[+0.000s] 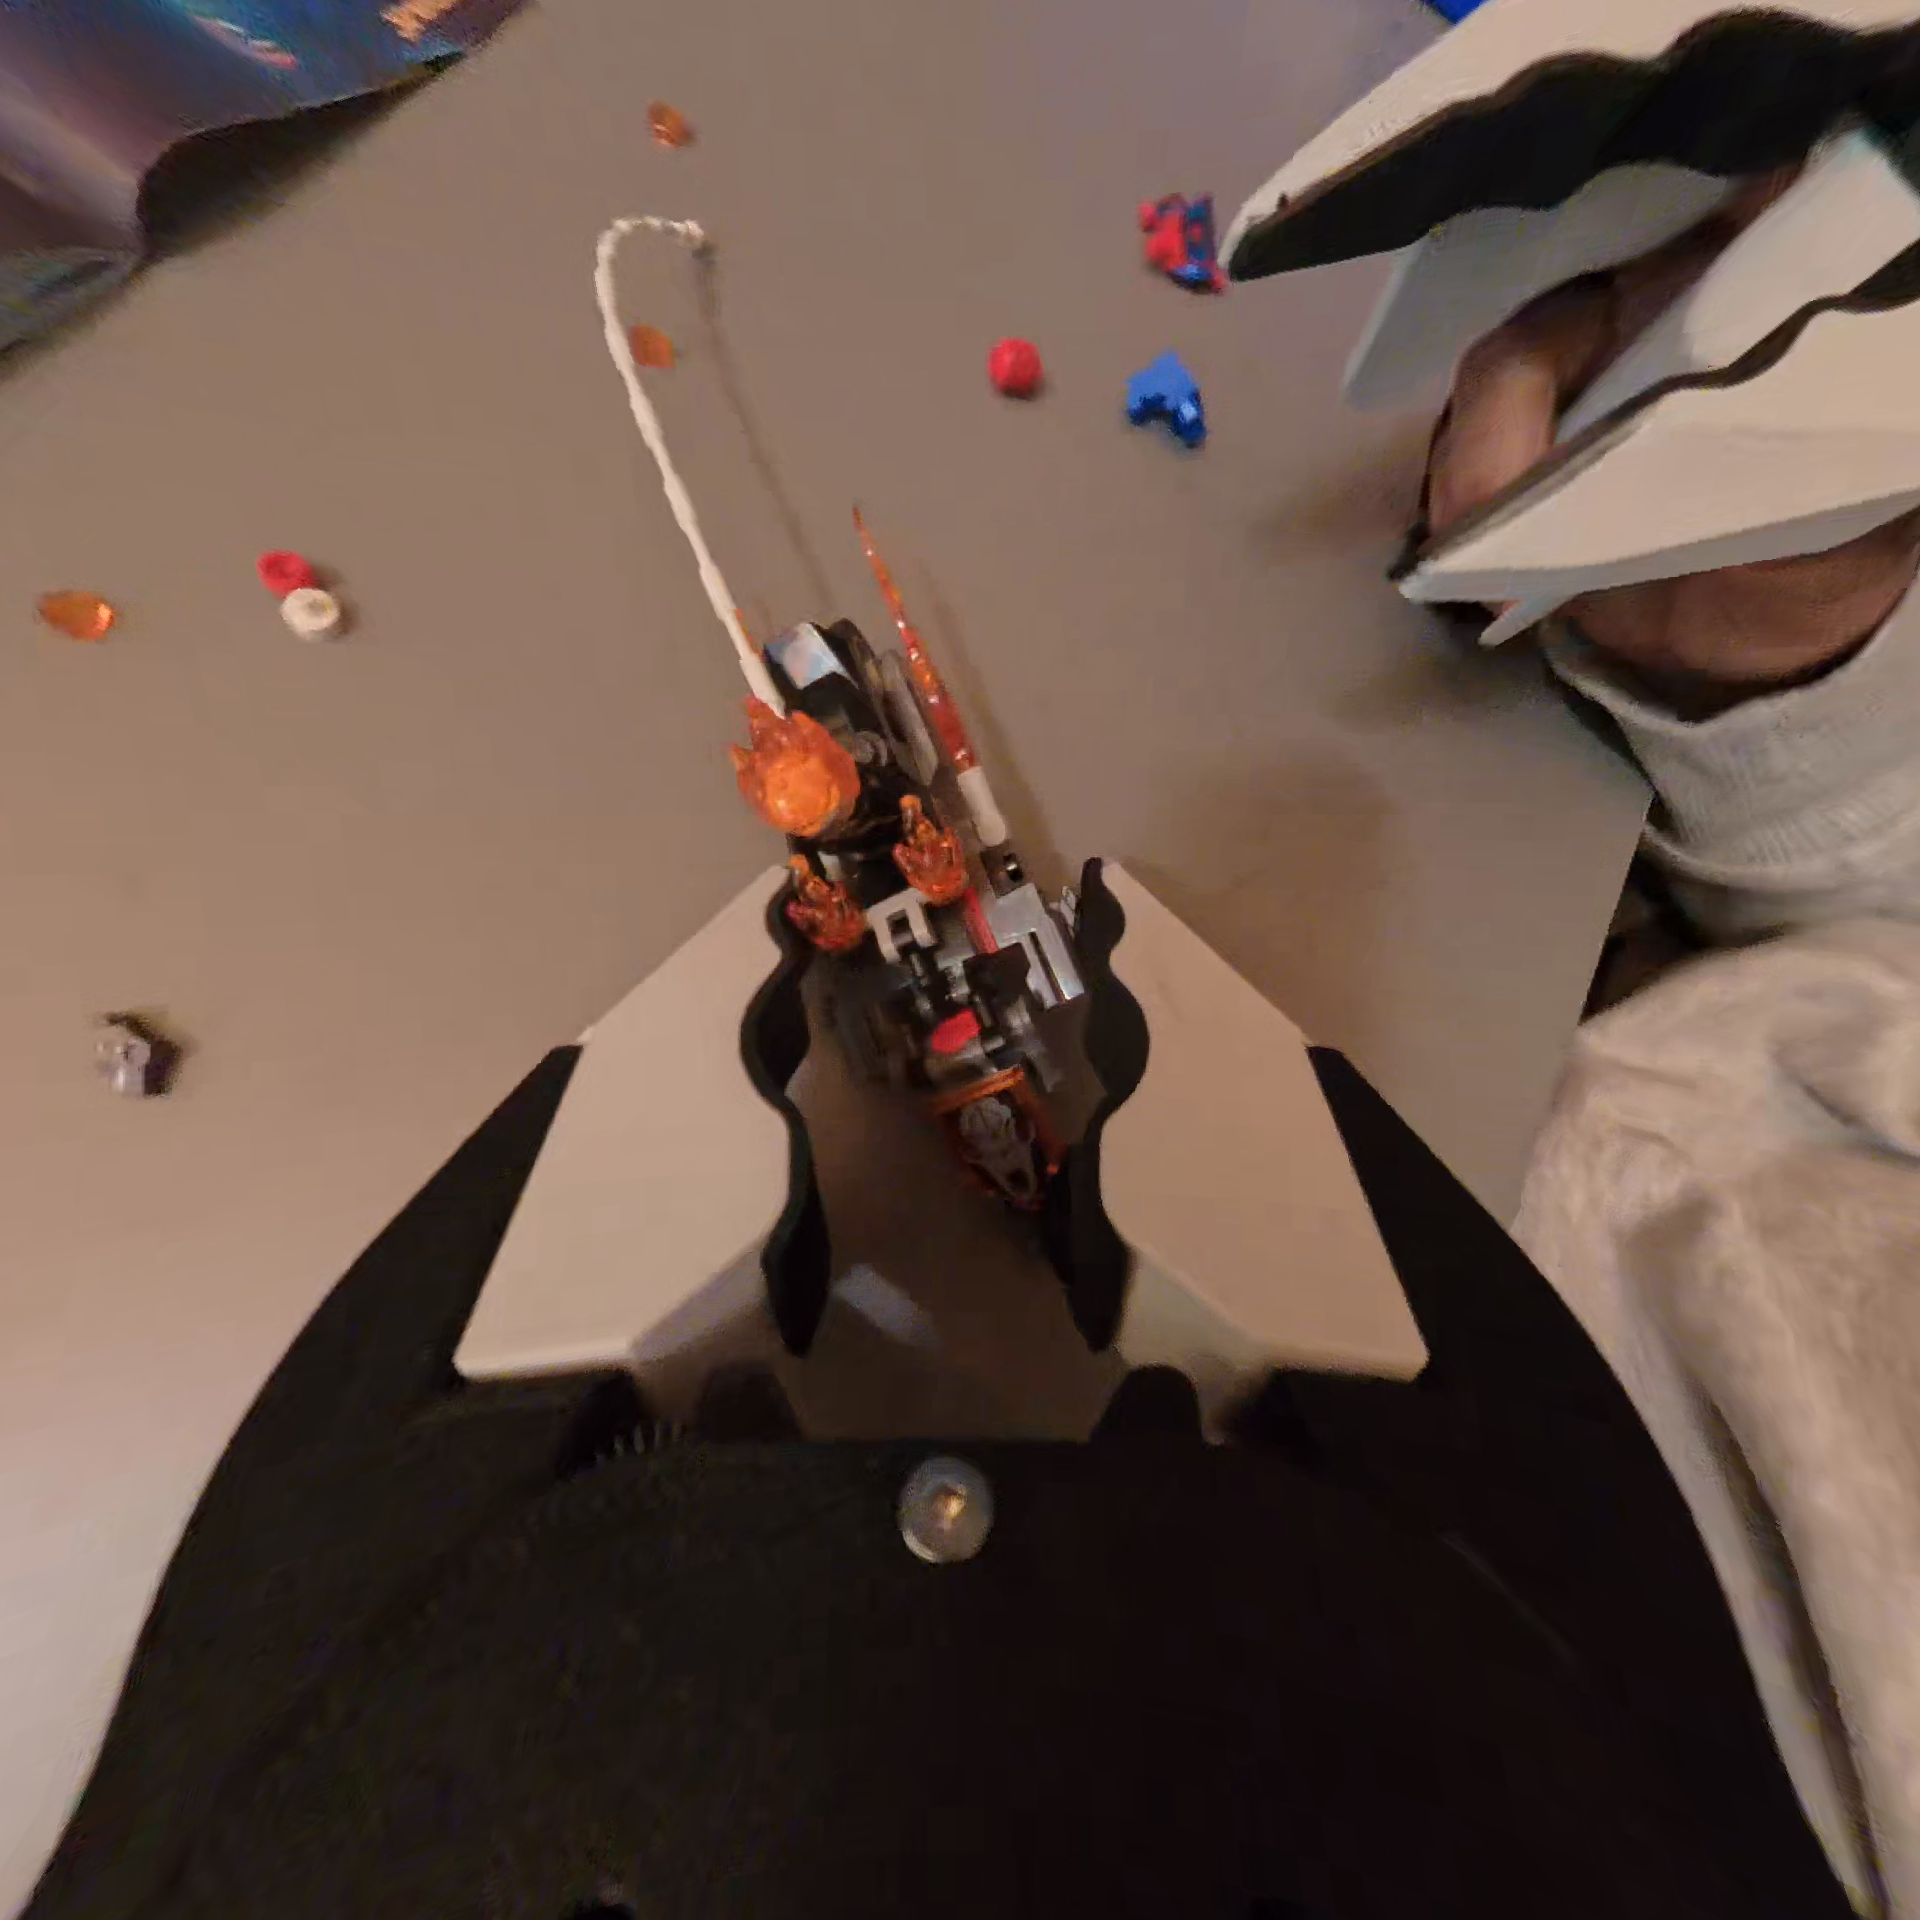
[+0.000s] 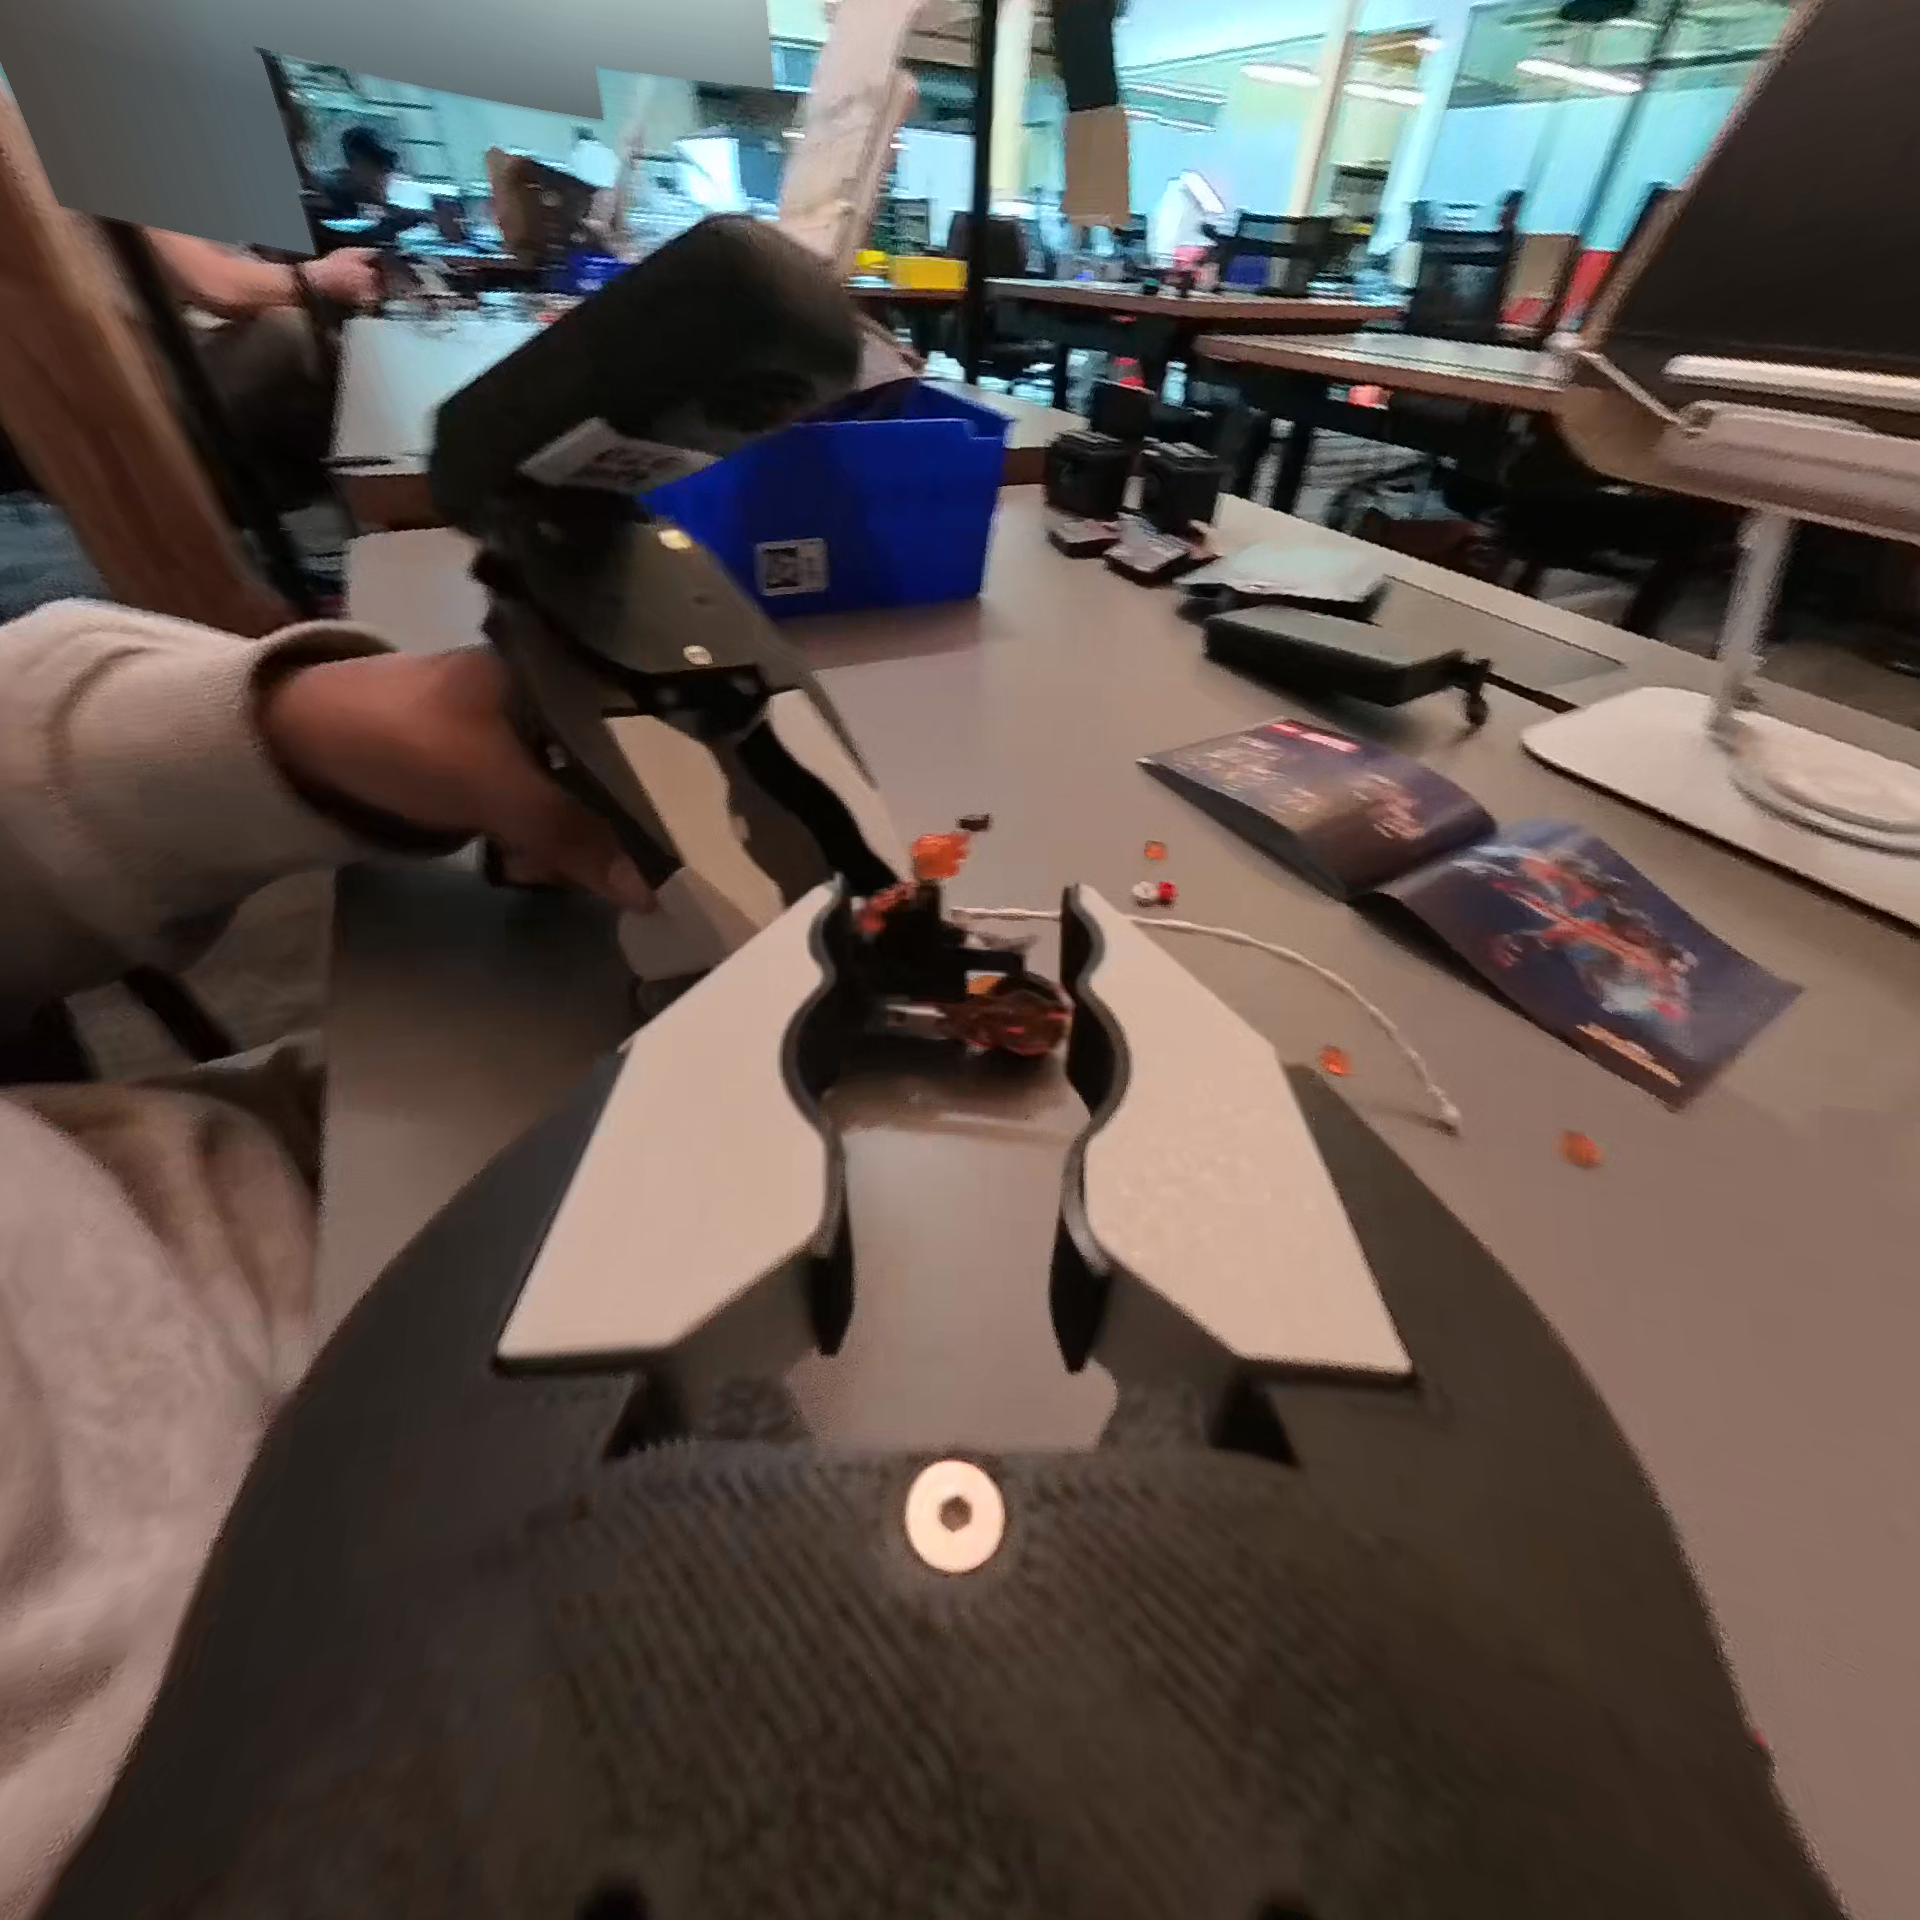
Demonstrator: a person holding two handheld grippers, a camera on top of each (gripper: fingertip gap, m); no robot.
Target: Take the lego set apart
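Observation:
The lego set is a small black and grey motorcycle (image 1: 935, 966) with clear orange flame parts and a flame-headed rider (image 1: 795, 769). My left gripper (image 1: 935, 935) is shut on its body and holds it just above the grey table (image 1: 416, 831). A white string (image 1: 665, 436) trails from the model across the table. My right gripper (image 2: 951, 904) is open and empty. In the left wrist view it (image 1: 1320, 416) hangs to the right of the model, apart from it. In the right wrist view the model (image 2: 956, 987) sits just beyond its fingertips, with the left gripper (image 2: 821, 831) on it.
Loose pieces lie around: a red round piece (image 1: 1015, 366), a blue piece (image 1: 1166, 400), a red-blue figure (image 1: 1182, 241), red and white studs (image 1: 296, 592), orange bits (image 1: 75, 613). An open booklet (image 2: 1455, 873), a blue bin (image 2: 862, 509) and a monitor stand (image 2: 1714, 758) stand farther back. There is about 9 centimetres between the tips of the two grippers.

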